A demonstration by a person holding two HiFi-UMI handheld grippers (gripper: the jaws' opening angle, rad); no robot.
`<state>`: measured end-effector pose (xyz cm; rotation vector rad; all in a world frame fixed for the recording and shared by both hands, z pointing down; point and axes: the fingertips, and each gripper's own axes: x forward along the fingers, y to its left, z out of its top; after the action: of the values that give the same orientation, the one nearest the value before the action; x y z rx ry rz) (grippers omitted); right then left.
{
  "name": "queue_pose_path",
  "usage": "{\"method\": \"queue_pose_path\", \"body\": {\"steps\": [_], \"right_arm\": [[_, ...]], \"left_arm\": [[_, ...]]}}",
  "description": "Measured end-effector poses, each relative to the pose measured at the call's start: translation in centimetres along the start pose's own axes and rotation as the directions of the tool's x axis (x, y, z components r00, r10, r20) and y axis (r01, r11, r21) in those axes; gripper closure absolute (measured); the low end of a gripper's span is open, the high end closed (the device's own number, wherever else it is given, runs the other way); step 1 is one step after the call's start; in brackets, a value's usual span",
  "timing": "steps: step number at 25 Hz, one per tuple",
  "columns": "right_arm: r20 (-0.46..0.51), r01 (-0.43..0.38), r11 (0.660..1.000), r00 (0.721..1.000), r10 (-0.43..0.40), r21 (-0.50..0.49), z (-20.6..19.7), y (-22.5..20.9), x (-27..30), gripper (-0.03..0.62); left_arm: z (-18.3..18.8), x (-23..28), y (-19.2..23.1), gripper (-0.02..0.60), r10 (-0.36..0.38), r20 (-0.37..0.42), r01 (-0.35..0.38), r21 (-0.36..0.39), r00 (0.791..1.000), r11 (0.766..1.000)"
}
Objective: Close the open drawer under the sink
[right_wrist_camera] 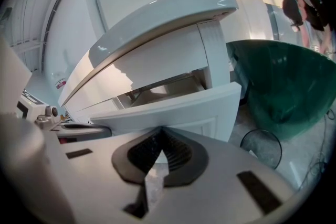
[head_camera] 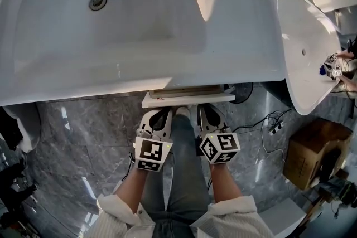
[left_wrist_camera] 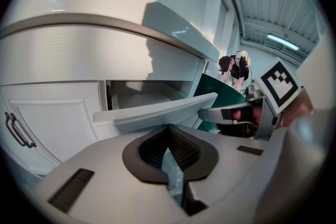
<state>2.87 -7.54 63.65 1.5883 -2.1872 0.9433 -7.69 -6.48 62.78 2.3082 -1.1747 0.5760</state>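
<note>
Both the left gripper (head_camera: 162,117) and right gripper (head_camera: 207,115) are shut, empty, at the drawer (head_camera: 187,99); jamming could be caused by uneven pushing.

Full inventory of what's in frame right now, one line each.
sink: 1, white, top of head view
drawer: 1, white, open under the sink
second basin: 1, white, right of the sink
cabinet door: 1, white, left of the drawer
cardboard box: 1, brown, floor at right
cables: several, black, floor near the box
left gripper: 1, grey, jaws together, at drawer front
right gripper: 1, grey, jaws together, at drawer front
</note>
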Motion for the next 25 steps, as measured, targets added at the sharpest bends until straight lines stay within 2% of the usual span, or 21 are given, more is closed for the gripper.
{"method": "queue_pose_path", "body": {"steps": [16,25], "right_arm": [[0.030,-0.003,1.000,1.000,0.004,-0.020,2.1,-0.2,2.0,0.583],[0.046,-0.005,0.999,0.999,0.007,-0.040,3.6,-0.4,3.6,0.583]], "left_arm": [[1.9,1.5,1.6,0.566,0.006,0.026,-0.006,0.032,1.000,0.999],[3.4,2.7,2.7,0.566,0.023,0.041,-0.023,0.020,0.999,1.000]]}}
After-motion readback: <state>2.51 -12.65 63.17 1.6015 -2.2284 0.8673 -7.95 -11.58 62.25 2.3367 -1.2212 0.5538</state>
